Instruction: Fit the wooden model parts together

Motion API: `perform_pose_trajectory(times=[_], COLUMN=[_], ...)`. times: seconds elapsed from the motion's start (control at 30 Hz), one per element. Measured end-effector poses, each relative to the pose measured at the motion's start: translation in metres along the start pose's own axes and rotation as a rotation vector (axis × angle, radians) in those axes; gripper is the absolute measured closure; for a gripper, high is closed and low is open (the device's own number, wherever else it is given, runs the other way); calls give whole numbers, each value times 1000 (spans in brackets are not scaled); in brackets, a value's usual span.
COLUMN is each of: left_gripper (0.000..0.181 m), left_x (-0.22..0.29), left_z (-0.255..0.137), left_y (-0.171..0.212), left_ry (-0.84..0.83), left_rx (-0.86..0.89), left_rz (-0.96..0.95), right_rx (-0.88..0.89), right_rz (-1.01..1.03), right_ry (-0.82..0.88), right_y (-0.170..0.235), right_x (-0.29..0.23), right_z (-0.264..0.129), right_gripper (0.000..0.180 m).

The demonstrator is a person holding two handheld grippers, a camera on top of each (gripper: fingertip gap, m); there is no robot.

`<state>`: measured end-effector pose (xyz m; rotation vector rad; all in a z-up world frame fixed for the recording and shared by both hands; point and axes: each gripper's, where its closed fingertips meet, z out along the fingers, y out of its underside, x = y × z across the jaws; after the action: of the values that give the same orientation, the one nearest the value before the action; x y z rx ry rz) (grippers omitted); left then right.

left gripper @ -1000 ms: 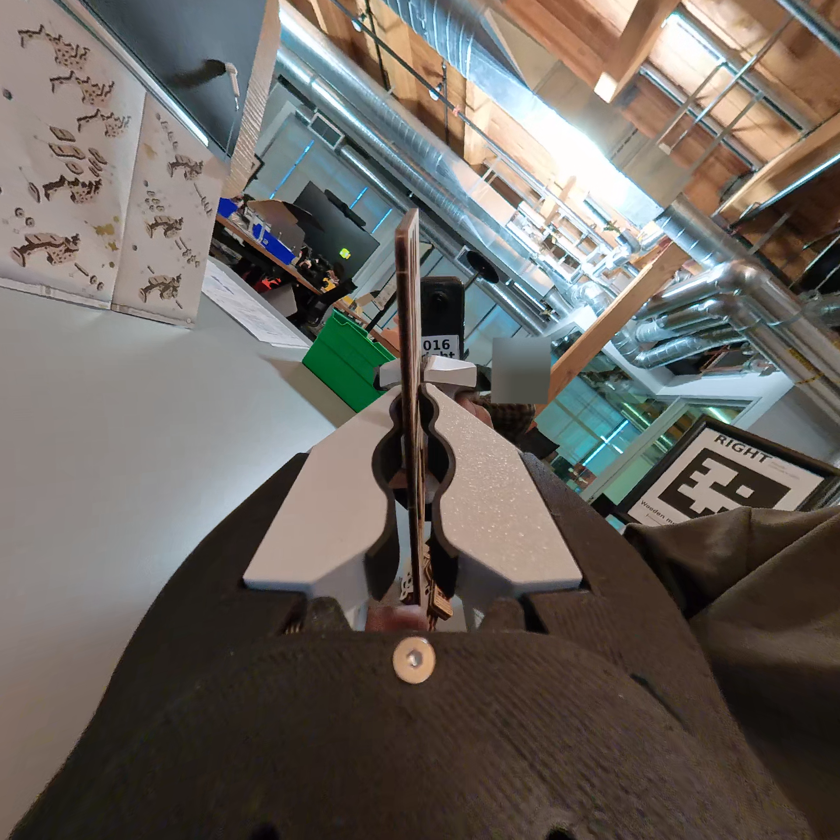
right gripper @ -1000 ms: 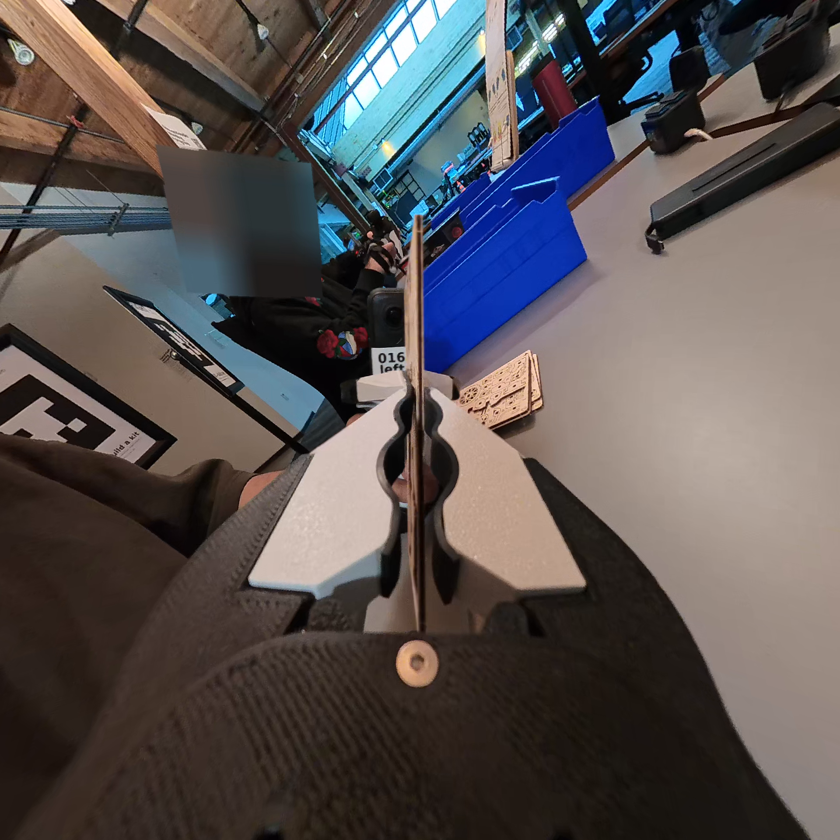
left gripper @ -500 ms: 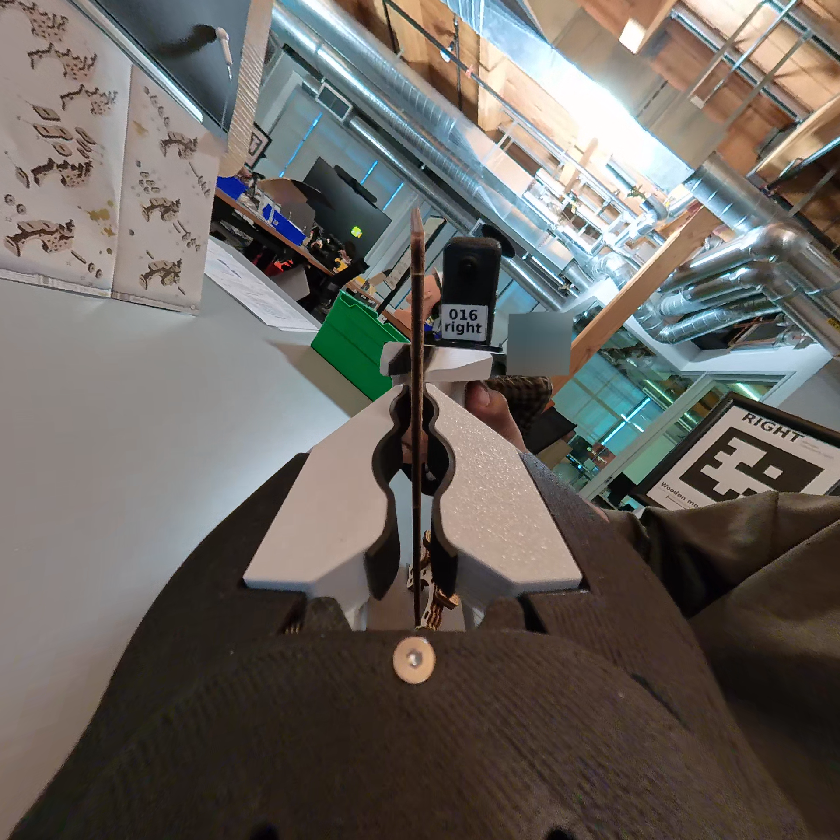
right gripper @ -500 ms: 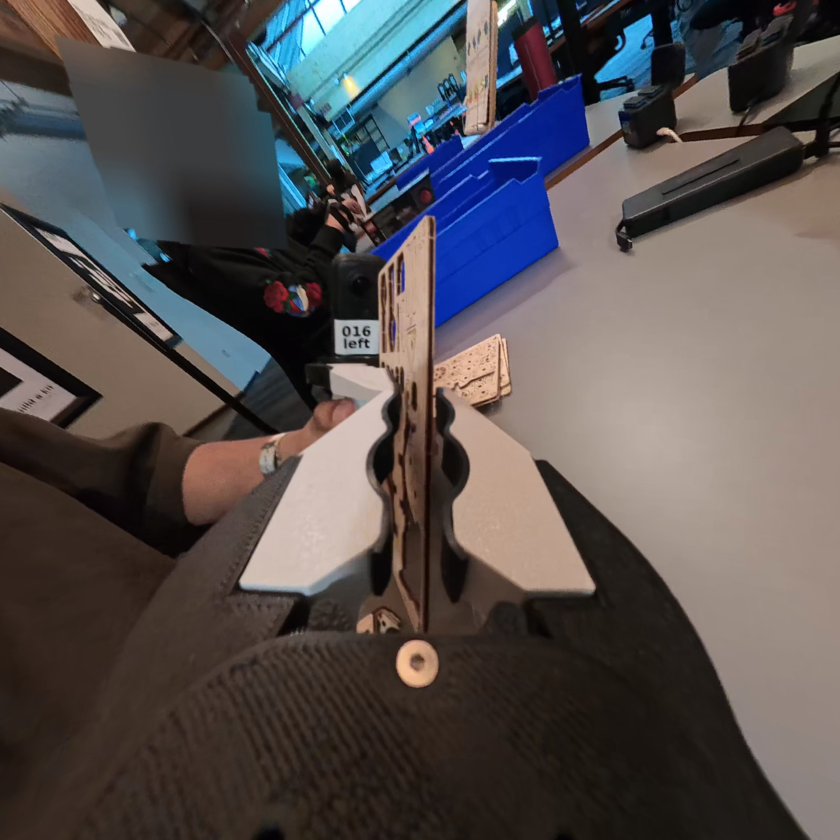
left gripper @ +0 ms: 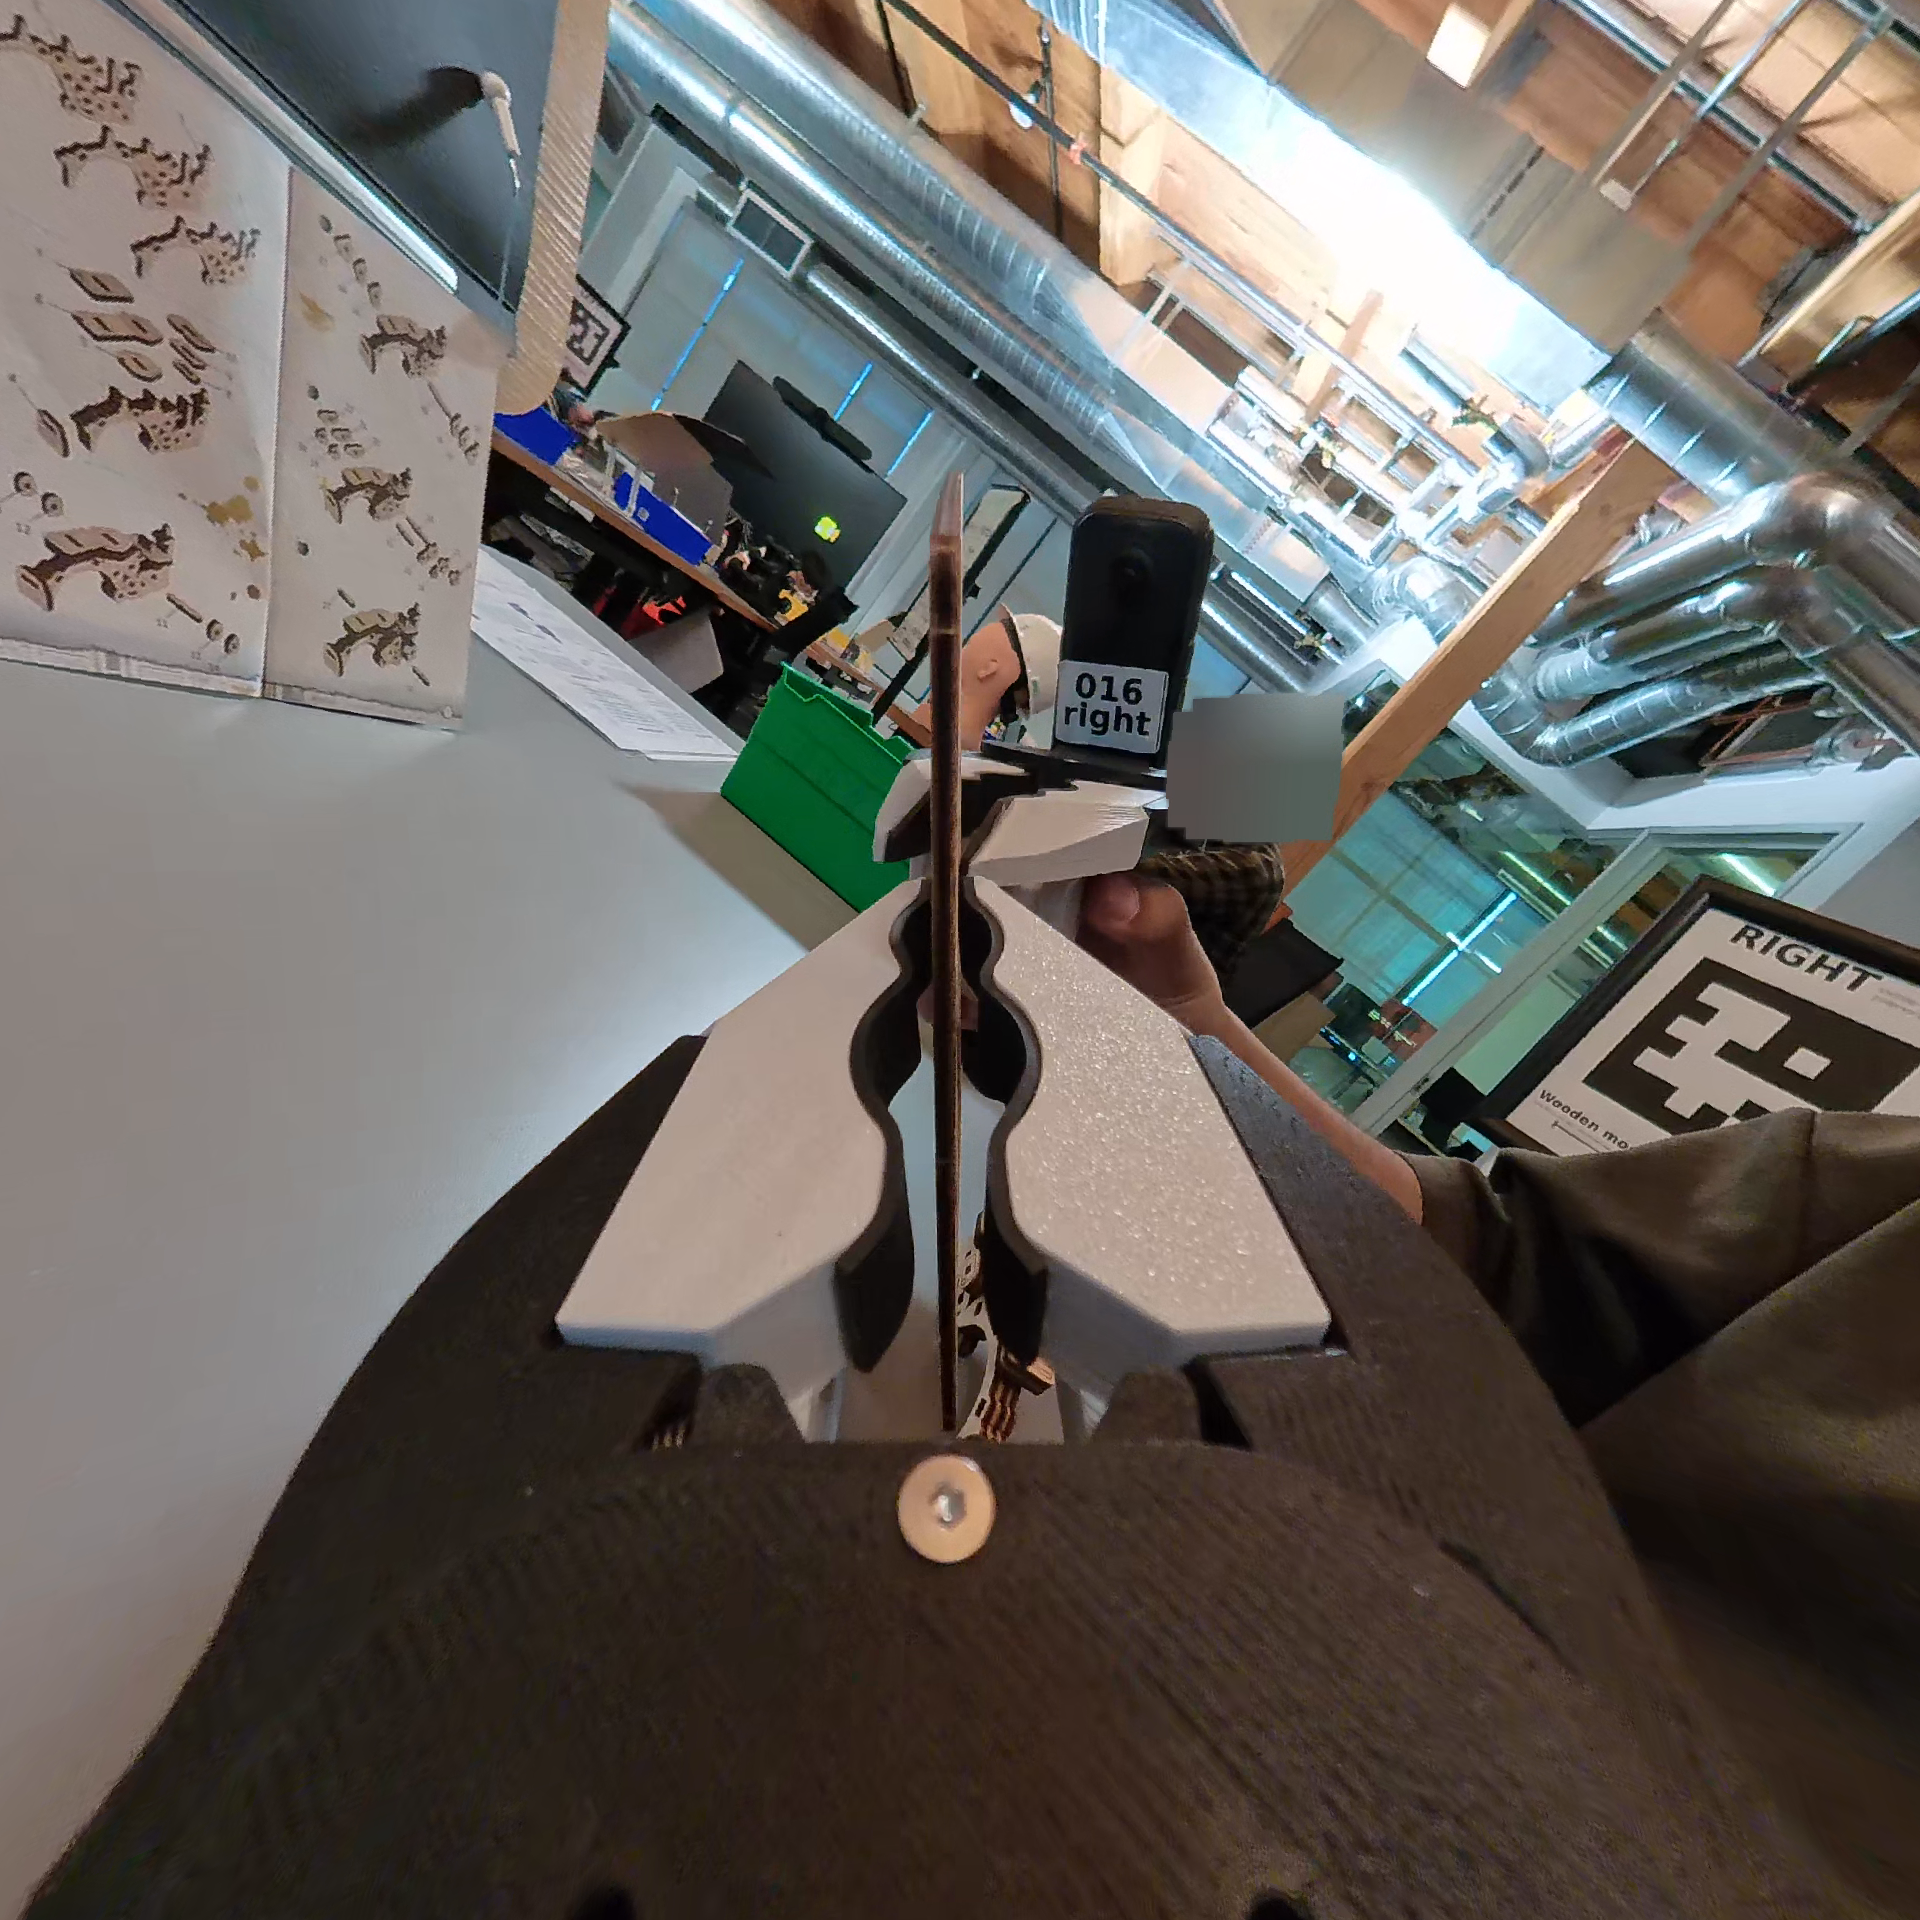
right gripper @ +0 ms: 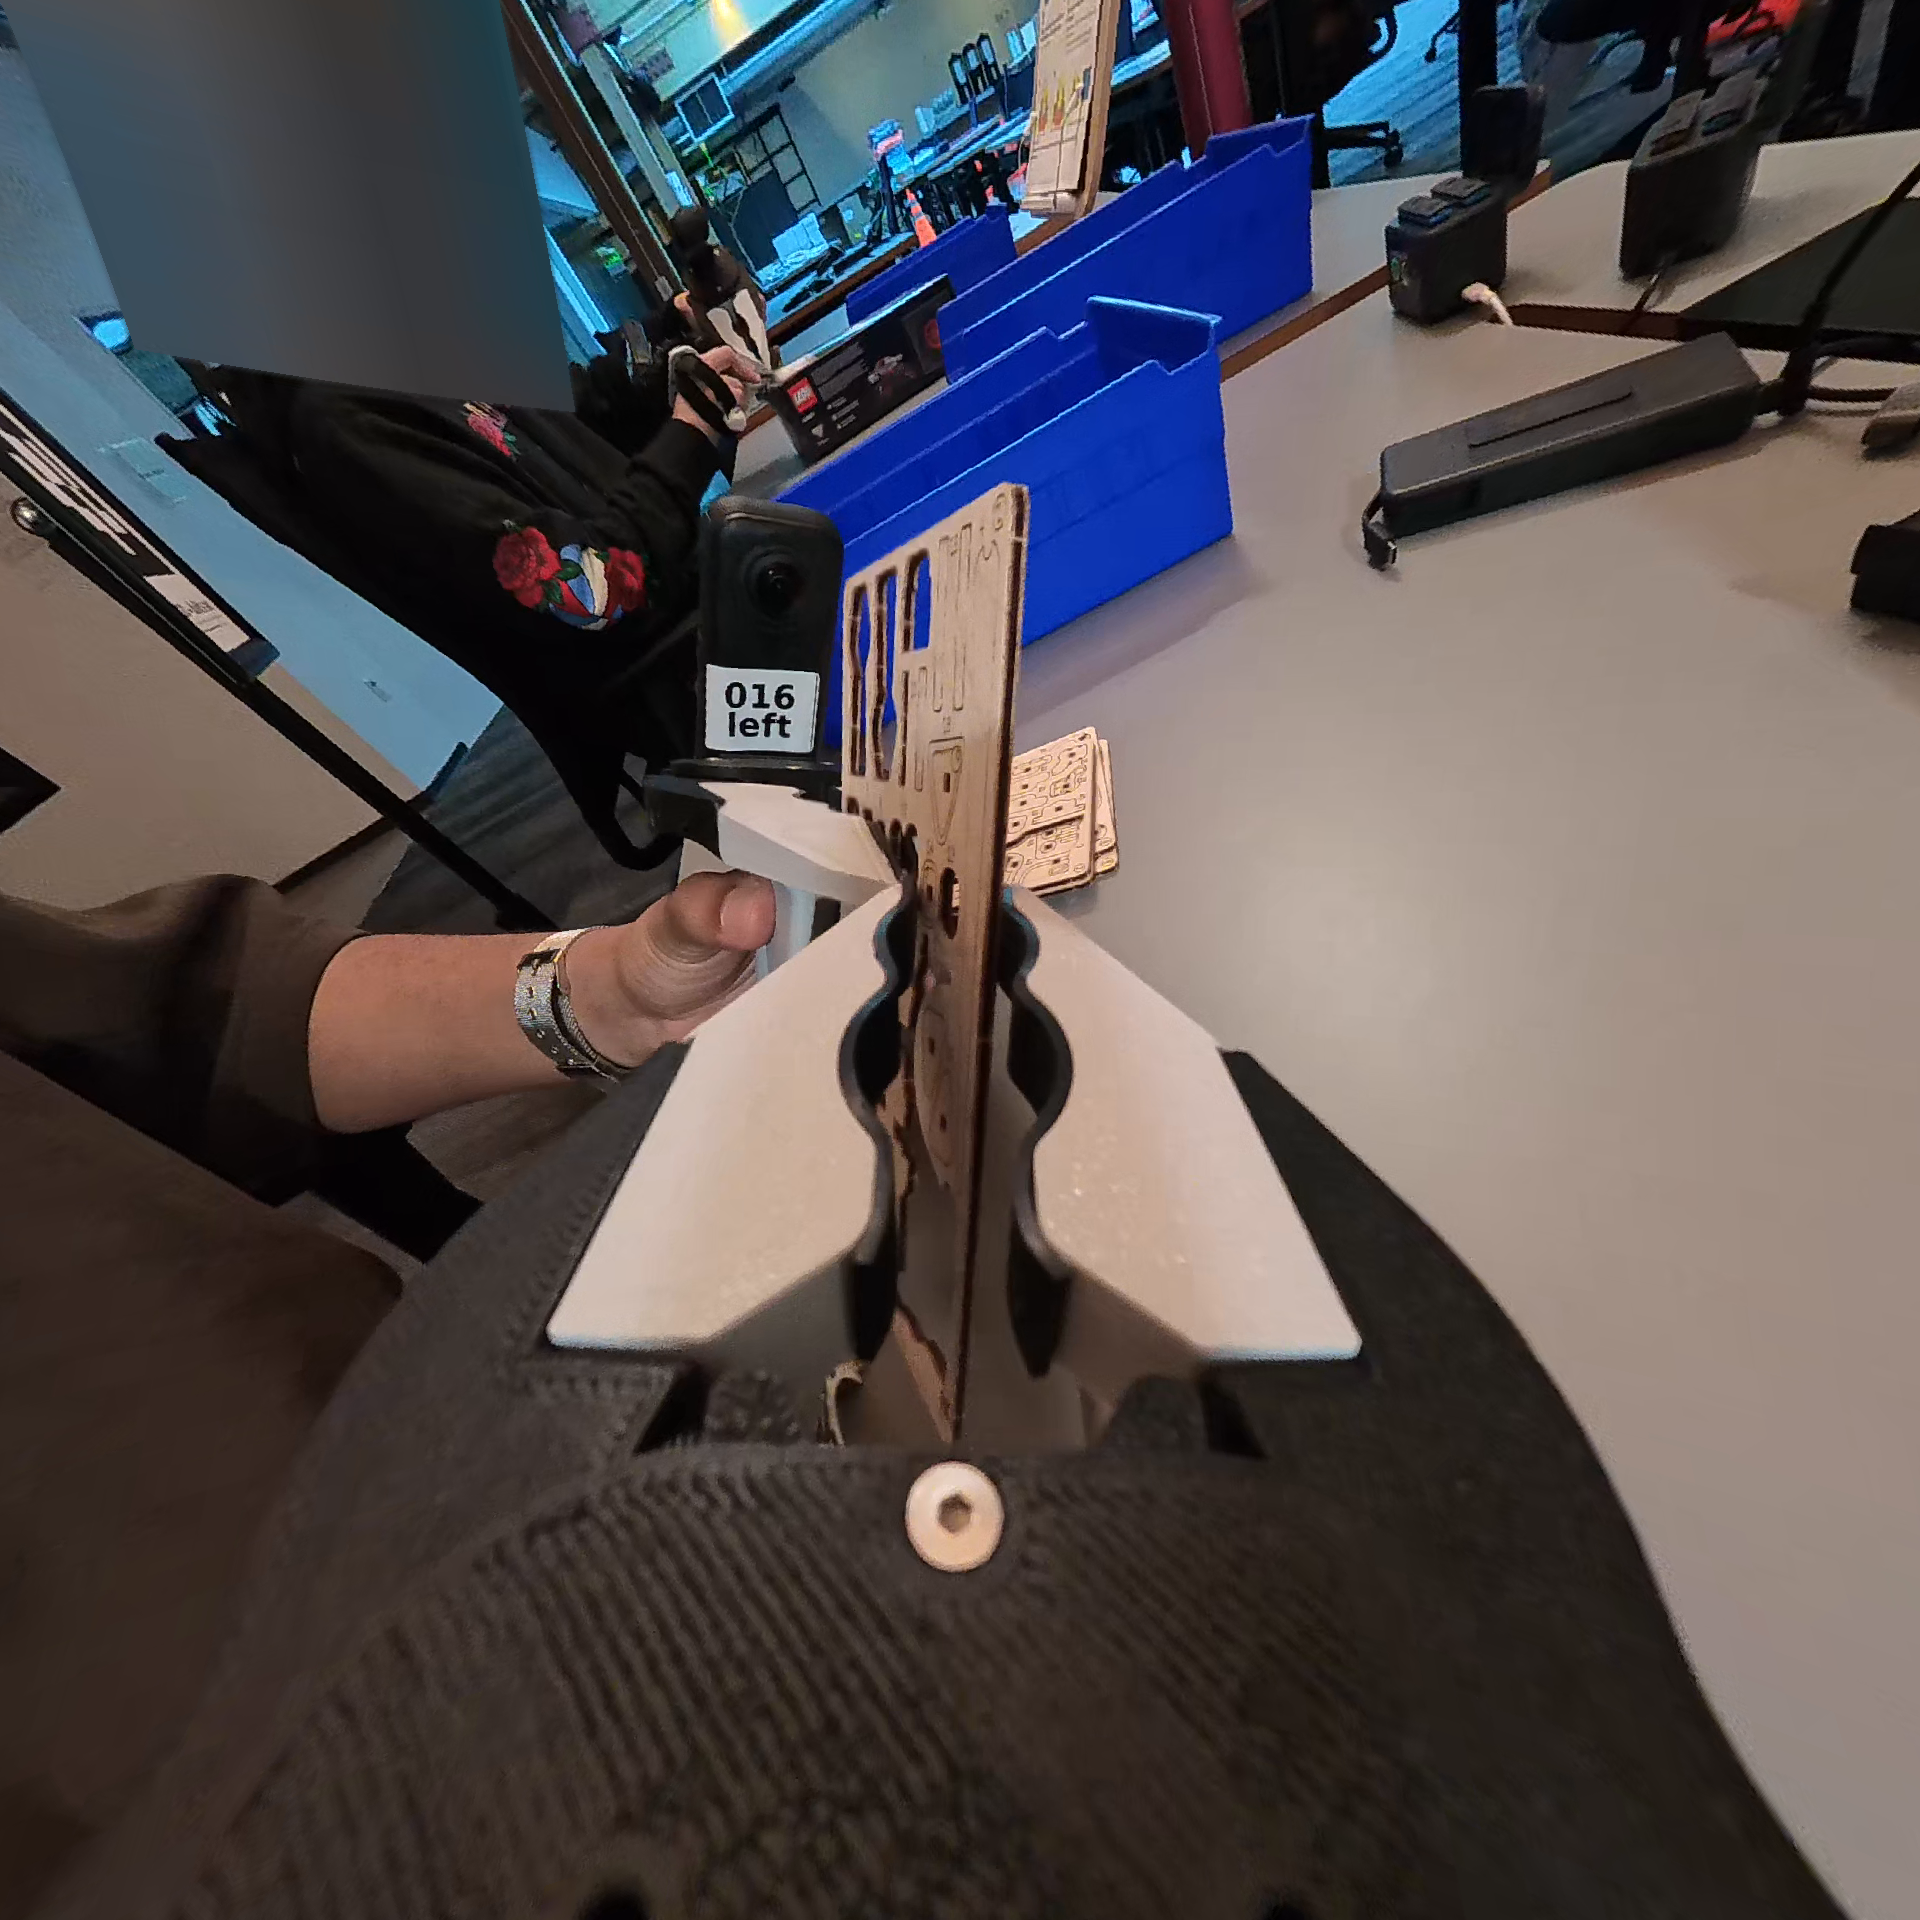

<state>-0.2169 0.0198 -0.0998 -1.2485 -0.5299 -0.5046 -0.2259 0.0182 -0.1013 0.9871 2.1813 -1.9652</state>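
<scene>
A thin laser-cut wooden sheet [left gripper: 945, 675] with cut-out model parts stands upright above the grey table [right gripper: 1455, 935]. Both grippers hold it from opposite sides, facing each other. My left gripper [left gripper: 948, 904] is shut on the sheet, which shows edge-on there. My right gripper [right gripper: 961, 914] is shut on the same sheet [right gripper: 961, 644], whose pale face with slots shows. The right gripper also shows beyond the sheet in the left wrist view [left gripper: 1018, 821], and the left gripper in the right wrist view [right gripper: 790, 821]. A partly loose part [left gripper: 1003, 1382] hangs near the left jaws' base.
A stack of more wooden sheets [right gripper: 1060, 810] lies on the table behind the grippers. Blue bins [right gripper: 1039, 488] and a black device [right gripper: 1558, 447] stand farther back. Instruction pages [left gripper: 208, 364] lean at the left, by a green bin [left gripper: 821, 790]. A framed marker sign [left gripper: 1766, 1049] stands at the right. The black device [right gripper: 1558, 447] is about equally far from each gripper, around 35 cm.
Both grippers stay shut on the sheet. The right wrist view has tilted down and turned, so the sheet's face now shows instead of its edge. The right gripper shows higher in the left view.
</scene>
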Motion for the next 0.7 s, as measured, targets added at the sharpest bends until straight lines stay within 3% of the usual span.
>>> perform_pose_trajectory(times=[0.7], left_gripper=[181], left_x=[1], left_z=[1], left_y=[1], left_ry=[-5], left_rx=[-11], left_rz=[-7], right_rx=[11], right_rz=[122], right_ry=[-69], right_y=[1], right_x=[-2], right_z=[-3], right_gripper=[172])
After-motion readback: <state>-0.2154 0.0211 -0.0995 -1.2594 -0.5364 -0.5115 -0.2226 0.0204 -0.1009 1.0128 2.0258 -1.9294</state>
